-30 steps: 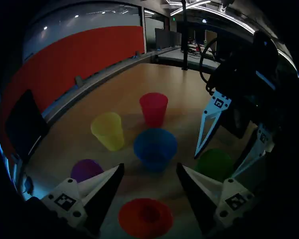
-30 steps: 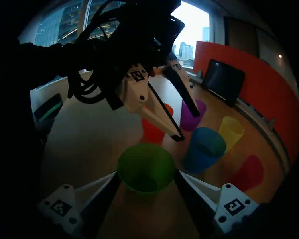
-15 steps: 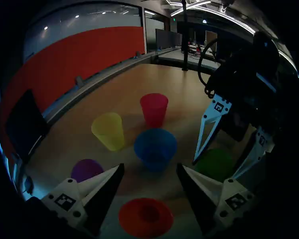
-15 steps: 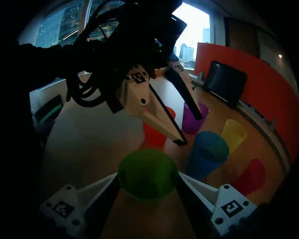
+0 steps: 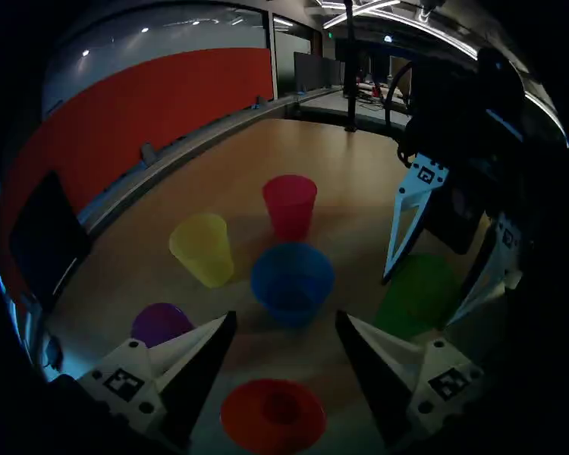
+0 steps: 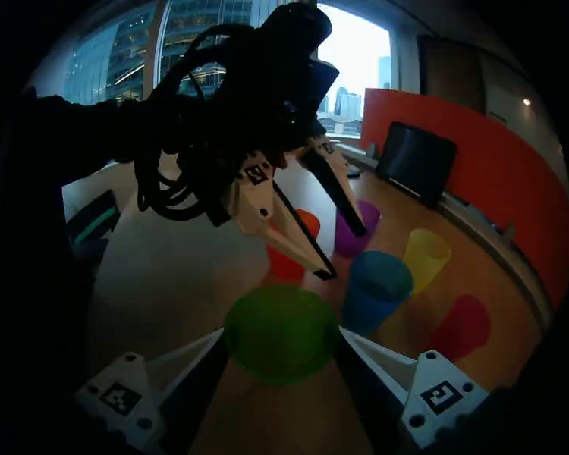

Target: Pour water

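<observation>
Green translucent plastic cup (image 6: 283, 345) sits clamped between the fingers of the right gripper (image 6: 281, 332), apparently lifted off the wooden table (image 5: 345, 174), likely ready for tipping. Just beyond stands a blue plastic cup (image 6: 375, 288), probably the receiver. The left gripper (image 5: 284, 315) hovers nearby, jaws wide, holding nothing.

No words, numbers or brand names legible, square black-and-white coded markers (image 5: 124, 383), unreadable as text

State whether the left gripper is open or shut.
Open: the left gripper has its jaws spread wide apart, gripping nothing.
</observation>
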The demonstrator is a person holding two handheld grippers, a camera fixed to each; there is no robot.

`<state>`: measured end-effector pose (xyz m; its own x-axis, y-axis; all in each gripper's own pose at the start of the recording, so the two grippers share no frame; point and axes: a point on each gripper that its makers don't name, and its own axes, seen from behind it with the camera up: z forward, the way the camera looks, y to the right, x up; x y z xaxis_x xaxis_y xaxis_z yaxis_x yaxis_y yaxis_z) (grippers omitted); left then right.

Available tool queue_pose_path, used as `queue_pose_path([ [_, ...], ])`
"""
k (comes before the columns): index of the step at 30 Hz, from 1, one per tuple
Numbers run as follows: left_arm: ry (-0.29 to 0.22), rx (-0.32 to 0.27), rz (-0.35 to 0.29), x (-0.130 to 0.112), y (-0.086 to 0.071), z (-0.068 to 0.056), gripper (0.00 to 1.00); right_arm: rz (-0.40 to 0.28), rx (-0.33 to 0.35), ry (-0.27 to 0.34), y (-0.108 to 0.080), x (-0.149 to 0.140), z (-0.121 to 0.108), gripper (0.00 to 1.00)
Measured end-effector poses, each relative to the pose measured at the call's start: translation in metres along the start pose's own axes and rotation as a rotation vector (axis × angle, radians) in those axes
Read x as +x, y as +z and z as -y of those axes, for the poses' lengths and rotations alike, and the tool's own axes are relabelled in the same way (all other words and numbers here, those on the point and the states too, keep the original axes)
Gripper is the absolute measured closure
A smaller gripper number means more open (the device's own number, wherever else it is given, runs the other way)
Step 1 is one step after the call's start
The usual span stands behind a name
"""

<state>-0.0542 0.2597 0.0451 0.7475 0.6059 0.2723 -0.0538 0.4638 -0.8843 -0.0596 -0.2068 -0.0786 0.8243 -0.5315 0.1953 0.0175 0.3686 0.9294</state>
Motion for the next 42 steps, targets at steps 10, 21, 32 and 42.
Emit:
queue_pose_path([
  [10,0.002,-0.005,0.007,0.002,0.011,-0.003,0.03,-0.053,-0.05,0.022,-0.042,0.006,-0.009,0.08],
  [21,-0.002,-0.014,0.006,0.005,0.025,-0.009,0.03,-0.116,-0.109,0.053,-0.078,0.014,-0.019,0.08],
  [32,-0.021,-0.013,-0.006,0.01,0.036,-0.008,0.03,-0.145,-0.137,0.075,-0.099,0.017,-0.025,0.08],
  [42,-0.031,-0.008,-0.011,0.011,0.041,-0.009,0.03,-0.181,-0.155,0.097,-0.109,0.025,-0.03,0.08],
])
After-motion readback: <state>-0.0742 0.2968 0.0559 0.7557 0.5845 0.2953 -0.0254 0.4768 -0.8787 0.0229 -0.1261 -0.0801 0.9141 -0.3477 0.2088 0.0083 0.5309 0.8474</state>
